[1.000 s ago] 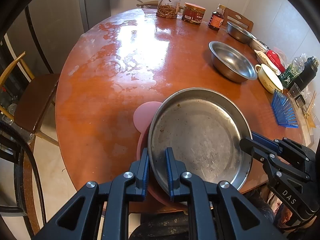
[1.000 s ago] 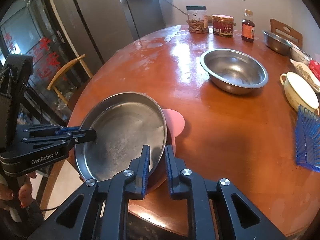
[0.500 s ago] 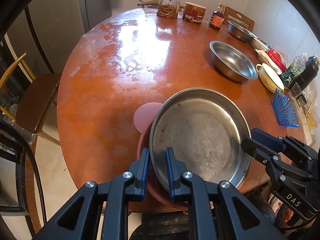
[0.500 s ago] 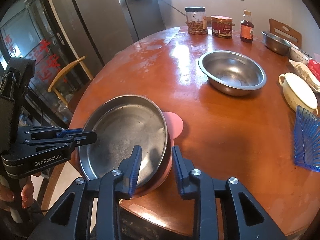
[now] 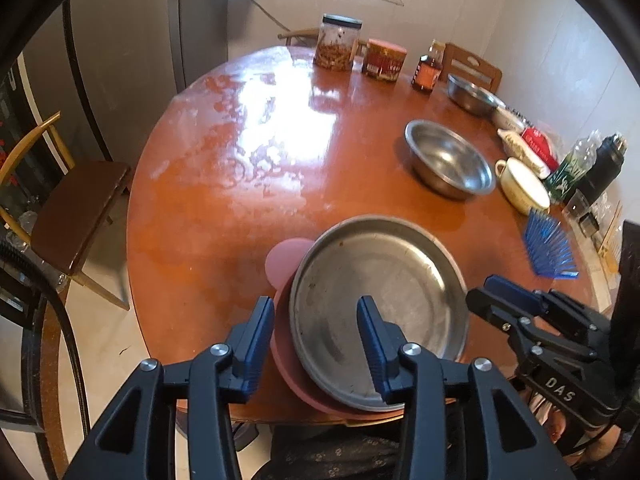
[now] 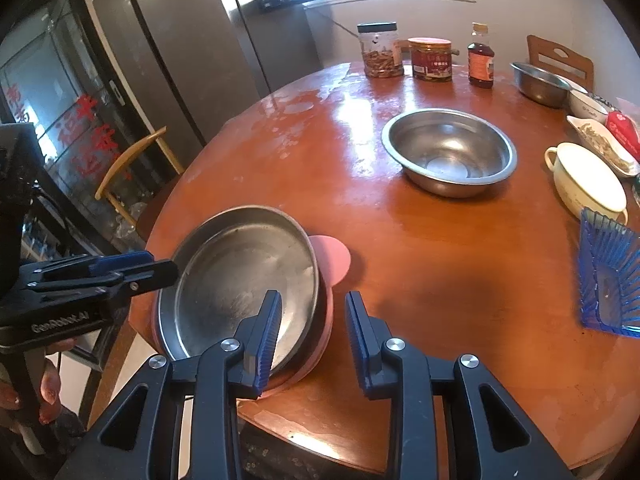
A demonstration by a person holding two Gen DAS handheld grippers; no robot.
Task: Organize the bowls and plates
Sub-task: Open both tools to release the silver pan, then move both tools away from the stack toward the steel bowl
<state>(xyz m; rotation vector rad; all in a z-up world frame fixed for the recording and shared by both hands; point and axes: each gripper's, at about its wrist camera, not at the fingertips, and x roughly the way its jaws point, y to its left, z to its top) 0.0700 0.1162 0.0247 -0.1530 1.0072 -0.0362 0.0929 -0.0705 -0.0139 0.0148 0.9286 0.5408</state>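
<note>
A shallow steel plate (image 5: 380,292) (image 6: 240,276) rests inside a pink plate (image 5: 286,258) (image 6: 334,258) with a round ear, at the near edge of the round wooden table (image 5: 248,208). My left gripper (image 5: 316,330) hovers over the stack's near-left rim. Its jaws are opening, both rims lie between the fingers, and the pads do not press on them. My right gripper (image 6: 314,328) straddles the opposite rim, open and apart from it. The right gripper (image 5: 500,300) also shows in the left wrist view, and the left gripper (image 6: 160,272) in the right wrist view.
A deep steel bowl (image 5: 448,160) (image 6: 448,152), a cream handled pot (image 5: 524,188) (image 6: 588,180) and a blue ribbed dish (image 5: 552,248) (image 6: 608,276) stand to the right. Jars (image 5: 338,42) and a smaller steel bowl (image 5: 472,92) line the far edge. A wooden chair (image 5: 80,208) stands left.
Both grippers let go of the stacked plates' rims: the right opened first, then the left spread its fingers and rose a little. The plates stay on the table.
</note>
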